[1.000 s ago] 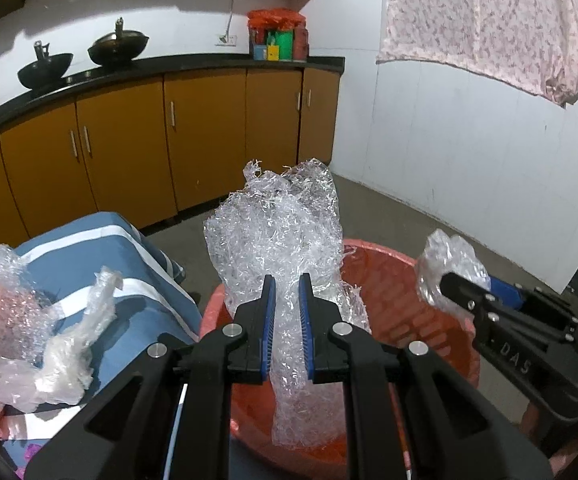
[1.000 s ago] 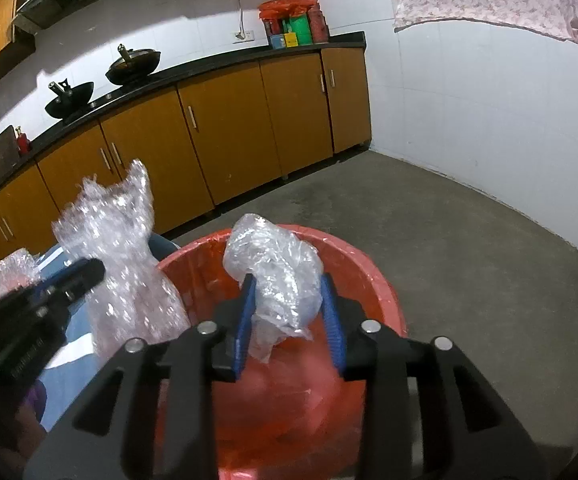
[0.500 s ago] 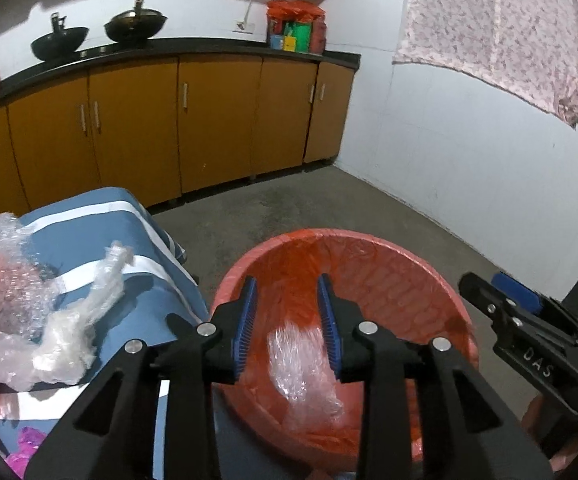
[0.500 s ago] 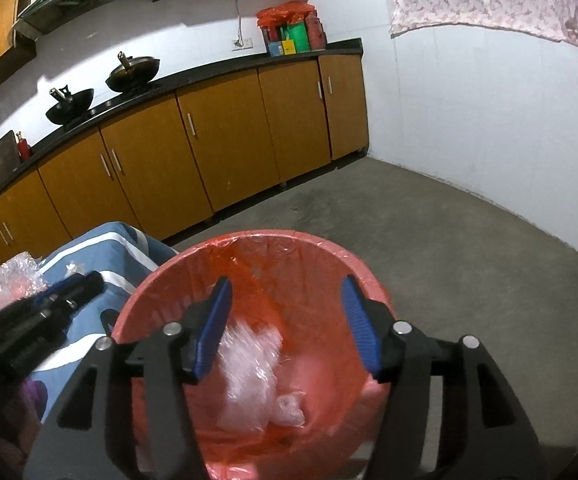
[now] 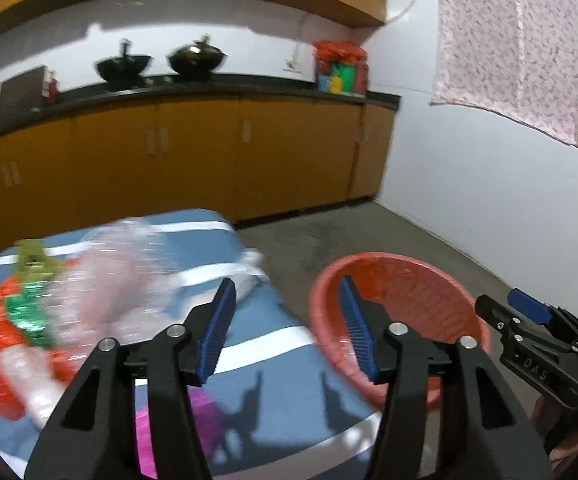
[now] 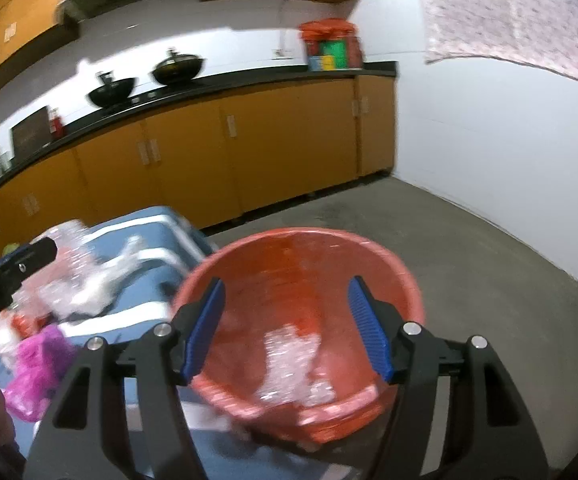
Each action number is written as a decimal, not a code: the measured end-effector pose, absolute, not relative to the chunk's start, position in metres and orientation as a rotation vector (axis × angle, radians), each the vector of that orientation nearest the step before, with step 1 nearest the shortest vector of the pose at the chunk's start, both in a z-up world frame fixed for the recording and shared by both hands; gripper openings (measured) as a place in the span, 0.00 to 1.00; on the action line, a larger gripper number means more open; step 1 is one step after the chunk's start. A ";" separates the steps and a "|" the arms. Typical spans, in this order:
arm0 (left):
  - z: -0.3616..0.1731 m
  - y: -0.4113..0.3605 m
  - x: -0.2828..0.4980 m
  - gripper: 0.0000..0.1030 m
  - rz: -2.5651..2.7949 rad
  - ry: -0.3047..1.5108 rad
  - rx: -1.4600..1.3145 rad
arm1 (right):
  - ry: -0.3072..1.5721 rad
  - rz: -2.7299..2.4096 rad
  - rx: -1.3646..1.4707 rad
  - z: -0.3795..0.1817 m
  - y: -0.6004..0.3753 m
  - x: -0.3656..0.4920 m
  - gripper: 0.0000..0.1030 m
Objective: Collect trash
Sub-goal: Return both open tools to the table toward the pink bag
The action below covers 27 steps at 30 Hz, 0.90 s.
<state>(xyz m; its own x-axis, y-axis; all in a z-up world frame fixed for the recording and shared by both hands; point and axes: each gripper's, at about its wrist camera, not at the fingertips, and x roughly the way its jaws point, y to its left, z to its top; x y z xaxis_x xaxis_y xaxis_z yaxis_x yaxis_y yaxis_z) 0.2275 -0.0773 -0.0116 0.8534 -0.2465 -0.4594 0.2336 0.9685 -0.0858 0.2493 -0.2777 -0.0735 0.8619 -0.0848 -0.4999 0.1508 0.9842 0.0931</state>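
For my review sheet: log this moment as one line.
left gripper: open, empty | right gripper: open, empty | red basin: holds bubble wrap | more trash on blue striped cloth

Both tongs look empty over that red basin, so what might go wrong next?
The red basin sits beside the striped blue cloth, so the open left tongs swinging back toward the leftover wrappers might bump its rim. The clear plastic inside is light and may spill out if it tips.

Both wrist views face the kitchen cabinets (image 5: 209, 152), sharing the red basin (image 6: 369, 252) close below.
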 end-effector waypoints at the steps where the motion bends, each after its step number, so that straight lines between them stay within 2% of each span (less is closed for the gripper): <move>1: -0.010 -0.068 0.221 0.56 -0.229 0.473 -0.029 | 0.518 -0.107 0.124 -0.072 -0.269 0.248 0.62; 7: -0.012 0.005 0.186 0.67 -0.016 0.412 -0.034 | 0.544 0.068 0.069 -0.075 -0.188 0.241 0.66; 9: -0.017 0.033 0.181 0.72 0.054 0.422 -0.058 | 0.570 0.115 0.070 -0.081 -0.165 0.243 0.66; 16: -0.043 0.109 0.178 0.80 0.246 0.486 -0.104 | 0.659 0.236 0.070 -0.103 -0.091 0.254 0.68; 27: -0.062 0.155 0.184 0.82 0.274 0.528 -0.141 | 0.711 0.220 0.046 -0.117 -0.050 0.288 0.74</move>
